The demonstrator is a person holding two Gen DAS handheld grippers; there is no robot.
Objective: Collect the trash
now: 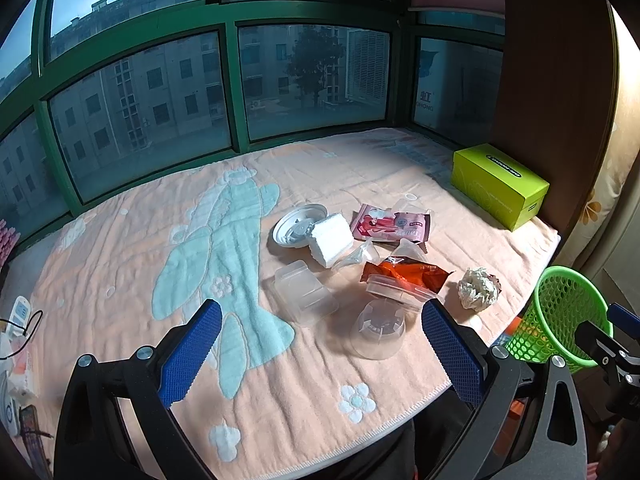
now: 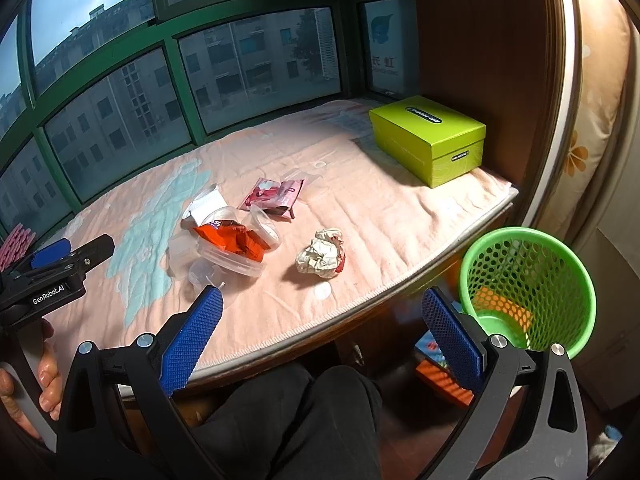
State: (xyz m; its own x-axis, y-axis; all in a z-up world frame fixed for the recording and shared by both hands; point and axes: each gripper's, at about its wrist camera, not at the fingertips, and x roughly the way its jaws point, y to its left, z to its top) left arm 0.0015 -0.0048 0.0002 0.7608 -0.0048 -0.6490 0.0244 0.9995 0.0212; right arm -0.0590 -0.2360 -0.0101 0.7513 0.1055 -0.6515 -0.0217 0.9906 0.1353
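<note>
Crumpled paper ball (image 2: pixel 321 253) and wrappers (image 2: pixel 236 239) near green basket (image 2: pixel 528 280).

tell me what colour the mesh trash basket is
Bright green; the basket shows best in the right wrist view, beside the table edge.

White lettering reading "GenRobot.AI" is showing on the black body of the left gripper (image 2: pixel 60 264) in the right wrist view. Chinese characters "长虹" with Latin letters beneath, only partly legible as "…HONG", are appearing mirrored on a sign behind the side window pane (image 2: pixel 386 62). A black oval label is sitting on the lime-green cardboard box (image 2: pixel 430 140), its print too distorted to read. Print on the red snack wrapper (image 1: pixel 404 274) is staying illegible.
</note>
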